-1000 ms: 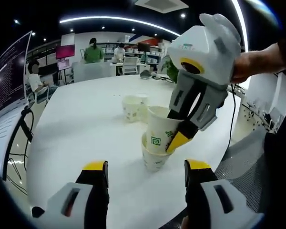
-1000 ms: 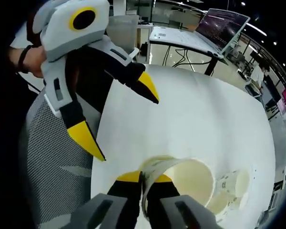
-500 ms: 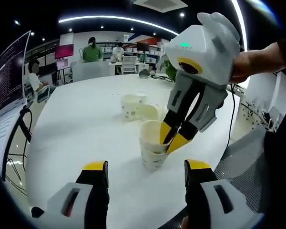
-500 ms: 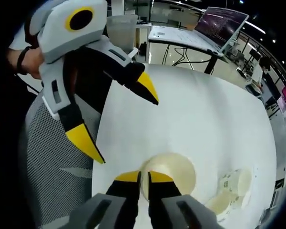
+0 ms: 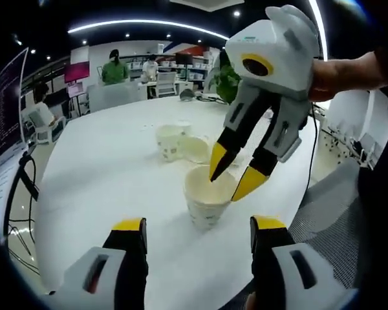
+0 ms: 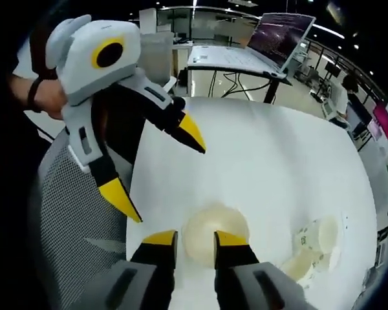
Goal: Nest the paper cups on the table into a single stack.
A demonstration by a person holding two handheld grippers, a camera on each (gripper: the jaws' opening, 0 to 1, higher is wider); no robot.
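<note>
A: Where is the stack right now?

B: The nested cup stack (image 5: 207,201) stands upright on the white tabletop (image 5: 110,174), near the edge closest to the person. Seen from the right gripper view it is a pale round mouth (image 6: 215,230) looked at from above.

A: And the right tool?

B: The right tool (image 5: 234,175) hangs over the stack's rim with its yellow tips apart, one tip at the rim's far side and the other just past the rim on the side toward the hand (image 5: 346,71) that carries it. Nothing is between the jaws. In its own view the right tool (image 6: 194,239) has its tips spread narrowly, sitting either side of the near rim of the stack; I cannot tell whether they touch the paper.

A: The left tool?

B: The left tool (image 5: 197,226) is spread wide, with the stack standing beyond the gap and clear of both tips. In the right gripper view the left tool (image 6: 161,171) hangs wide apart above the tabletop's near edge, beside a mesh chair (image 6: 71,226).

A: Any other cups?

B: Two loose cups (image 5: 181,145) sit further in toward the middle of the tabletop, well apart from the stack; one stands upright, the other lies against it on its side. In the right gripper view, the loose cups (image 6: 310,248) sit towards the tabletop's right edge.
</note>
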